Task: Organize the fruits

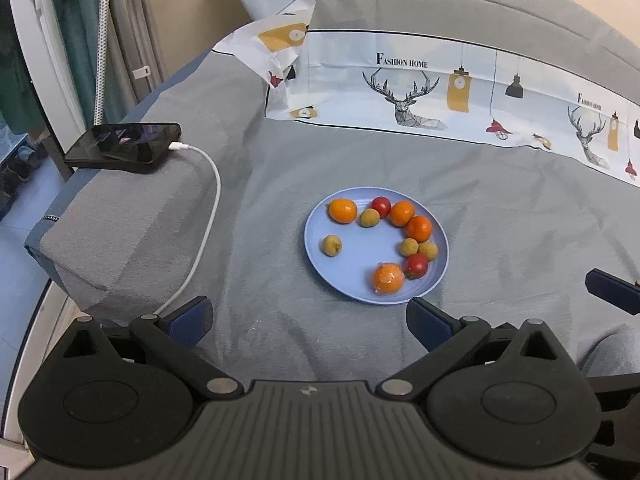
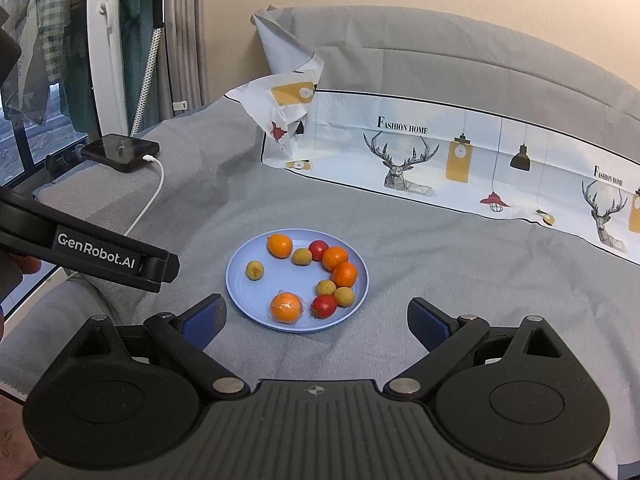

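A light blue plate [image 1: 352, 276] lies on the grey bedsheet and also shows in the right wrist view [image 2: 248, 296]. On it are several oranges, among them a wrapped one [image 1: 387, 279] [image 2: 286, 307] at the front. Two red tomatoes [image 1: 417, 266] [image 2: 324, 306] and several small brown longans [image 1: 332, 245] [image 2: 255, 270] lie among them. My left gripper [image 1: 310, 320] is open and empty, just short of the plate's near rim. My right gripper [image 2: 316, 320] is open and empty, its fingers either side of the plate's near edge.
A black phone [image 1: 124, 146] [image 2: 120, 152] with a white charging cable [image 1: 208, 216] rests on a folded grey blanket at the left. A patterned pillowcase [image 1: 440, 88] [image 2: 440, 152] lies behind the plate. The left gripper's arm [image 2: 100, 252] crosses the right view's left side.
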`<move>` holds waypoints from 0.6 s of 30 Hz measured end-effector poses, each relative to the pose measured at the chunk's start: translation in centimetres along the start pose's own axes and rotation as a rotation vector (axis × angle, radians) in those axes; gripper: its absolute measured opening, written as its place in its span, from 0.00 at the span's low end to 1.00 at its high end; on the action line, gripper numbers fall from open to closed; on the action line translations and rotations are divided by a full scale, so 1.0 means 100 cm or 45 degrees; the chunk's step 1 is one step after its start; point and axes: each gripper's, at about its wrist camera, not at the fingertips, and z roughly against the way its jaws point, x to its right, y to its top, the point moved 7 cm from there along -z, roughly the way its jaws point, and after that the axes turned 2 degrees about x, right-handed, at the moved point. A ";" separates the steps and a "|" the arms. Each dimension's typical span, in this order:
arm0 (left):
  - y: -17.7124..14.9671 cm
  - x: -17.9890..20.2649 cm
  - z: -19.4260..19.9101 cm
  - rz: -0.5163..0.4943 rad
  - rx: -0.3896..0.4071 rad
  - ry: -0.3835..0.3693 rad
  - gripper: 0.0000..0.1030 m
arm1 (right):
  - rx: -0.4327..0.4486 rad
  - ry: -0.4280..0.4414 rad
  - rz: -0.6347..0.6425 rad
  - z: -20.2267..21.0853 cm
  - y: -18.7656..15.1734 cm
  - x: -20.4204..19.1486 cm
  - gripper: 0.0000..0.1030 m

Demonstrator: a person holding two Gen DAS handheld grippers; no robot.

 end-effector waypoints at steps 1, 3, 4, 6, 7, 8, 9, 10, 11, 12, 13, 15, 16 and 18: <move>0.000 0.000 0.000 -0.005 0.003 0.008 1.00 | -0.001 -0.001 0.000 -0.001 0.000 0.000 0.94; 0.000 0.000 0.000 -0.015 0.006 0.022 1.00 | -0.004 -0.001 0.000 -0.002 -0.001 0.000 0.94; 0.000 0.001 -0.001 -0.018 0.003 0.022 1.00 | -0.005 -0.002 0.000 -0.003 -0.001 0.000 0.94; 0.000 0.002 -0.002 -0.022 -0.003 0.023 1.00 | -0.006 -0.004 0.000 -0.003 -0.001 0.000 0.94; 0.000 0.003 -0.002 -0.024 -0.002 0.024 1.00 | -0.006 -0.004 0.000 -0.003 -0.001 0.000 0.94; 0.000 0.003 -0.003 -0.026 -0.002 0.026 1.00 | -0.007 -0.003 0.000 -0.003 -0.001 0.000 0.94; 0.000 0.003 -0.003 -0.028 -0.003 0.026 1.00 | -0.008 -0.004 -0.001 -0.004 -0.001 -0.001 0.94; 0.000 0.003 -0.003 -0.029 -0.004 0.026 1.00 | -0.009 -0.005 0.000 -0.004 -0.002 -0.001 0.94; 0.000 0.003 -0.004 -0.031 -0.005 0.025 1.00 | -0.009 -0.005 0.000 -0.004 -0.002 0.000 0.94; -0.001 0.004 -0.004 -0.034 -0.006 0.024 1.00 | -0.010 -0.006 -0.001 -0.005 -0.002 0.000 0.94; -0.001 0.004 -0.004 -0.036 -0.007 0.024 1.00 | -0.010 -0.006 -0.001 -0.005 -0.002 0.000 0.94; -0.001 0.005 -0.005 -0.041 -0.009 0.022 1.00 | -0.012 -0.006 -0.002 -0.005 -0.003 0.000 0.94; -0.001 0.005 -0.006 -0.042 -0.010 0.022 1.00 | -0.014 -0.007 -0.002 -0.006 -0.003 0.000 0.94; -0.001 0.005 -0.007 -0.044 -0.012 0.021 1.00 | -0.016 -0.009 -0.004 -0.007 -0.003 0.001 0.94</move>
